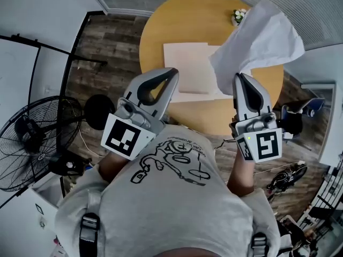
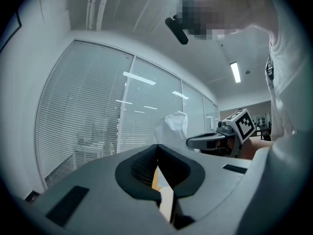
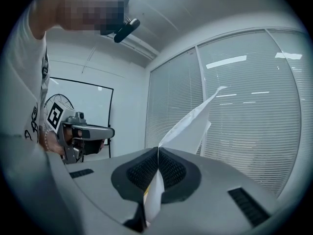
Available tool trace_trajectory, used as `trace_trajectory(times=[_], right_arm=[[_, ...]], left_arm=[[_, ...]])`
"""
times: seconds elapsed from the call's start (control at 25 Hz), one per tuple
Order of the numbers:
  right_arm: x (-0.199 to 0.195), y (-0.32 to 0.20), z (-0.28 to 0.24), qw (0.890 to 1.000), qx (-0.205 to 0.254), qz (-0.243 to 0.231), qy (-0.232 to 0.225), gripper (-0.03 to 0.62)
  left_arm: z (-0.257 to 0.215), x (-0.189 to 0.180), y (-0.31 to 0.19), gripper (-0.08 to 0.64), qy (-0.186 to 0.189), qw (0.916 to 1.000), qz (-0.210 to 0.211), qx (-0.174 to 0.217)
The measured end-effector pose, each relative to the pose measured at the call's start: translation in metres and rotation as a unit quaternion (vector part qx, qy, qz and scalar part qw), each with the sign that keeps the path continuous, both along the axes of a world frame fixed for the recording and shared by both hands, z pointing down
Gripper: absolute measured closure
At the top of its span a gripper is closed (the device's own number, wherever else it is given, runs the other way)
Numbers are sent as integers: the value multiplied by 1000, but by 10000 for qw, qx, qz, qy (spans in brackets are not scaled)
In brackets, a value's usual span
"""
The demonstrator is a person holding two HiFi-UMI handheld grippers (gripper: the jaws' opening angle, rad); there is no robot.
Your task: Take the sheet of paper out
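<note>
**A:** Head view, entries?

**B:** One round yellow wooden counter (image 1: 187,15). On it lies one flat cream paper envelope (image 1: 187,68), with nothing visible inside it from here. One small pot of pale flowers (image 1: 239,16) stands at the far rim. One white, creased sheet of paper (image 1: 262,36) is held in the air above the counter's right side, apart from the envelope. It hangs from the right hand-held gripper (image 1: 239,76). The left hand-held gripper (image 1: 172,73) sits over the envelope's near left edge.

**A:** Left gripper view?

**B:** Its jaws are pressed together at the tips. A cream strip shows in the gap behind them, but I cannot tell whether that is a pinched envelope edge. The sheet of paper (image 2: 173,126) stands beyond, beside the other gripper.

**A:** Right gripper view?

**B:** Jaws clamped on the sheet of paper (image 3: 193,126). It passes between the pads and fans upward past the tips.

**A:** Task status?

**B:** By my reading, the sheet is already out of the envelope. What probably remains is setting it down and letting go. No second sheet can be made out in the envelope.
</note>
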State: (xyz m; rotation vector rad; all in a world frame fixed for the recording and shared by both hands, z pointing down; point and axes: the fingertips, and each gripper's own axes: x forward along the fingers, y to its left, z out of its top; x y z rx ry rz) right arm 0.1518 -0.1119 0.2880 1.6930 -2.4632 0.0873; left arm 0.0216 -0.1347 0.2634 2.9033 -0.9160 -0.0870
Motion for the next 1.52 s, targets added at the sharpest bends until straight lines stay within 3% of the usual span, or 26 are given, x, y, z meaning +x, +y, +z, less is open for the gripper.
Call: trace_trajectory(times=[0.52,1.52], right_arm=[[-8,15,-27,9995,256,45,190,583],[-8,18,-31,9993,294,101,187,584]], left_arm=[[2,-2,0,540,16,10000,12,-7],[2,4,-5,540,41,10000,59,6]])
